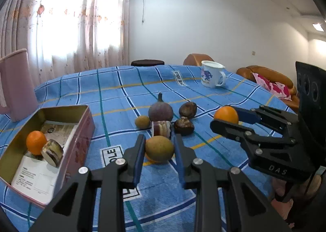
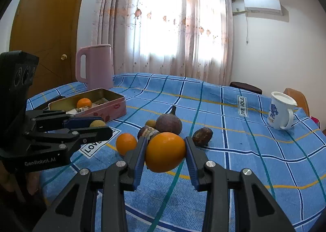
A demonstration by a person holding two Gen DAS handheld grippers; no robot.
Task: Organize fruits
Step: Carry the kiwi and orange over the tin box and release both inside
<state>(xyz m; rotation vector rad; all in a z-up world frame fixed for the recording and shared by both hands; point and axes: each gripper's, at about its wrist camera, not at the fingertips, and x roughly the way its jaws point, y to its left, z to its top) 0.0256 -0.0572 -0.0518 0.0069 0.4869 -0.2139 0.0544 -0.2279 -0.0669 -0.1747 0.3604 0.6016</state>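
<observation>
meanwhile, two fruits are being held at once, one in each gripper, probably so that both can be carried to the tin (image 1: 85, 128) in a single trip. the left gripper (image 1: 158, 147) is being kept closed on a greenish-brown fruit (image 1: 159, 149), its pads pressing on both sides, just above the cloth (image 1: 126, 93). the right gripper (image 2: 165, 151) is being kept closed on an orange (image 2: 165, 151), clamped across its width and lifted clear of the pile. the tin is being left open on the left side, an orange and a striped piece already lying inside on a paper sheet. the remaining fruits, among them a purple fig (image 1: 160, 111) and some dark brown ones, are being left clustered between the grippers and the mug (image 1: 212, 74). the table is being covered by a blue checked cloth. a pink jug (image 2: 94, 65) is standing behind the tin; curtains are being lit by the window, and an air conditioner is mounted high on the white wall.
</observation>
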